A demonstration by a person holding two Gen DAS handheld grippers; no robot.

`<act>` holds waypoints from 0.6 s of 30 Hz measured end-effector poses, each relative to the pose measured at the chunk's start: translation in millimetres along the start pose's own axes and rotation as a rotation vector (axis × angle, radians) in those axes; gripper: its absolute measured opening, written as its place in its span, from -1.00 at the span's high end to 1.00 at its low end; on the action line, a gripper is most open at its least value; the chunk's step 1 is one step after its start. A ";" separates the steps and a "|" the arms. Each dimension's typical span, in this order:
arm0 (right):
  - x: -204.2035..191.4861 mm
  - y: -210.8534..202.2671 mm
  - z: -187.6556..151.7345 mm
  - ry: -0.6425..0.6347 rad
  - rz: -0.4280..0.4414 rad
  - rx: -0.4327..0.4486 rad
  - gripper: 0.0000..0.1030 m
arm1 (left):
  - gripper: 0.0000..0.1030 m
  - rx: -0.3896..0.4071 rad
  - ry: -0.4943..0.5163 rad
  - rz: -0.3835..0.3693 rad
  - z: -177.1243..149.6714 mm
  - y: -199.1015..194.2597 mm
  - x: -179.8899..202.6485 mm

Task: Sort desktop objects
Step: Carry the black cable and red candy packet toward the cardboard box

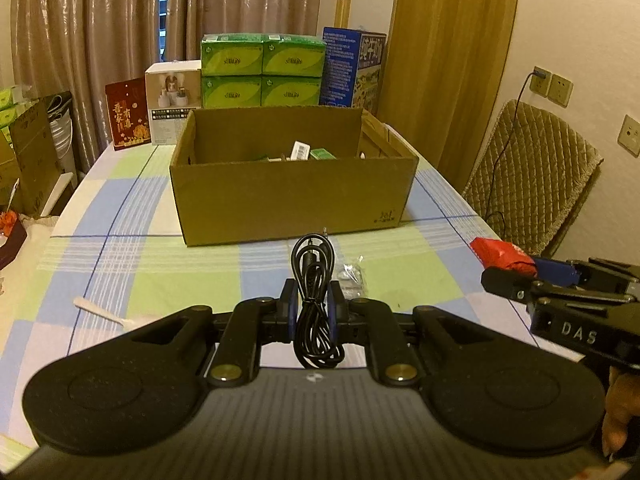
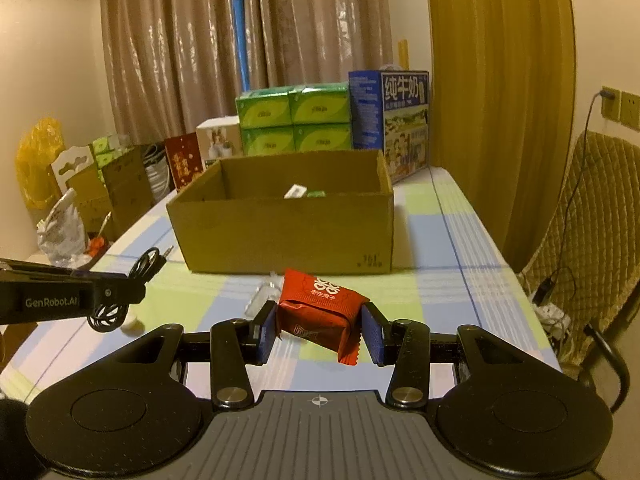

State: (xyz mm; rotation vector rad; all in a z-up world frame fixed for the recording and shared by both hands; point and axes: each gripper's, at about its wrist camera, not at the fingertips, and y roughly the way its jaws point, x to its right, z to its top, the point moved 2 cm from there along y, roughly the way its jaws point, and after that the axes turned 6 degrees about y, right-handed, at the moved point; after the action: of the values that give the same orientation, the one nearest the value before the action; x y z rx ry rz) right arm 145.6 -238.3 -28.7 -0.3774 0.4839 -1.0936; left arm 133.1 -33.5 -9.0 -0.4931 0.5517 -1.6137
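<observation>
My left gripper (image 1: 313, 309) is shut on a coiled black audio cable (image 1: 314, 292), held upright above the checked tablecloth; the same cable (image 2: 120, 300) hangs from it at the left of the right wrist view. My right gripper (image 2: 320, 330) is shut on a red snack packet (image 2: 320, 308), which also shows at the right edge of the left wrist view as a red packet (image 1: 504, 254). An open cardboard box (image 1: 292, 196) stands ahead of both grippers, with a few small items inside. A clear plastic bag (image 1: 352, 274) lies on the cloth in front of the box.
A white plastic stick (image 1: 102, 312) lies at the left of the table (image 1: 140, 264). Green tissue packs (image 1: 262, 70), a blue milk carton (image 1: 354, 68) and small boxes line the far edge. A padded chair (image 1: 532, 184) stands right of the table; cartons are stacked at the left.
</observation>
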 end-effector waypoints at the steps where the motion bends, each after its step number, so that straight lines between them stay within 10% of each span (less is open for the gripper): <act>1: -0.3 2.3 3.5 -0.001 0.001 0.001 0.19 | 0.78 0.001 0.002 0.002 3.2 1.4 -2.5; 18: -7.1 67.3 86.2 -0.022 0.071 0.003 0.19 | 0.78 0.029 0.016 -0.003 77.1 42.6 -47.5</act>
State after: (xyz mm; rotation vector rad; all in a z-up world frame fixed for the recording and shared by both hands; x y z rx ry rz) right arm 240.5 -199.3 9.8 -0.3670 0.4727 -1.0205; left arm 218.8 4.8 26.0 -0.4597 0.5391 -1.6276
